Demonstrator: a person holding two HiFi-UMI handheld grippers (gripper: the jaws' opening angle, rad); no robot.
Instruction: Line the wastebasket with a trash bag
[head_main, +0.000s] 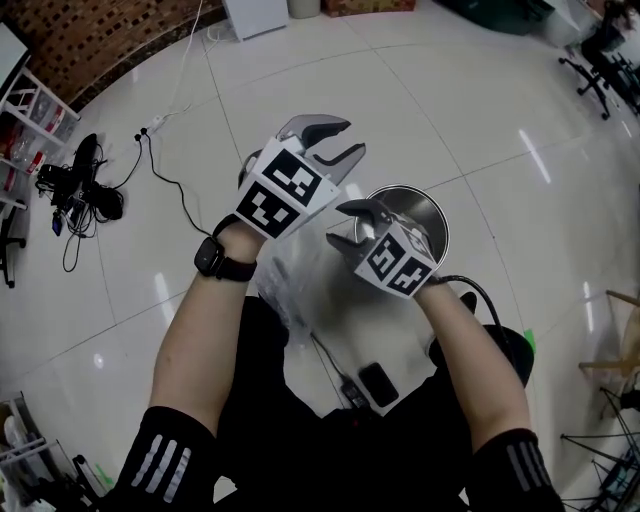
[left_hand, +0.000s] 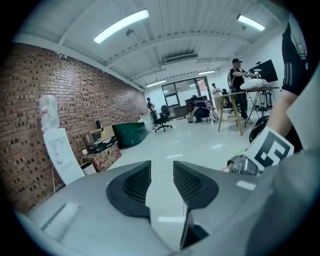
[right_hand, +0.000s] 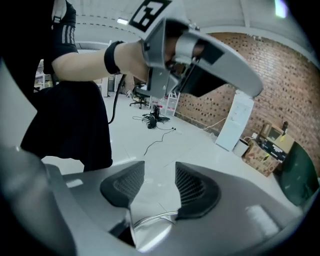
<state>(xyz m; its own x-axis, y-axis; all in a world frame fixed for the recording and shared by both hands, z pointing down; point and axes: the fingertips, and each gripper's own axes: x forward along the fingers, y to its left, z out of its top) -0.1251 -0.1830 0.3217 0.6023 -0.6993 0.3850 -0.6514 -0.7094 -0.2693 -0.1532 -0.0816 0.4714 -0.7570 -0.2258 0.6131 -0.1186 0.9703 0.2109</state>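
The round metal wastebasket (head_main: 428, 212) stands on the white floor under my right gripper (head_main: 339, 224); its shiny rim (right_hand: 150, 221) shows just below that gripper's jaws. The right gripper (right_hand: 160, 182) is open with nothing between its pads. My left gripper (head_main: 346, 138) is held higher, up and to the left of the basket, and is also open and empty (left_hand: 161, 182). A crumpled clear trash bag (head_main: 284, 288) lies low between my forearms, apart from both grippers. The left gripper (right_hand: 200, 55) fills the top of the right gripper view.
Cables and a power strip (head_main: 95, 185) lie on the floor at the left, by a white shelf (head_main: 35, 105). A black device and phone (head_main: 378, 383) lie near my legs, with a black round object (head_main: 505, 350) to the right. People work at a distant table (left_hand: 240, 92).
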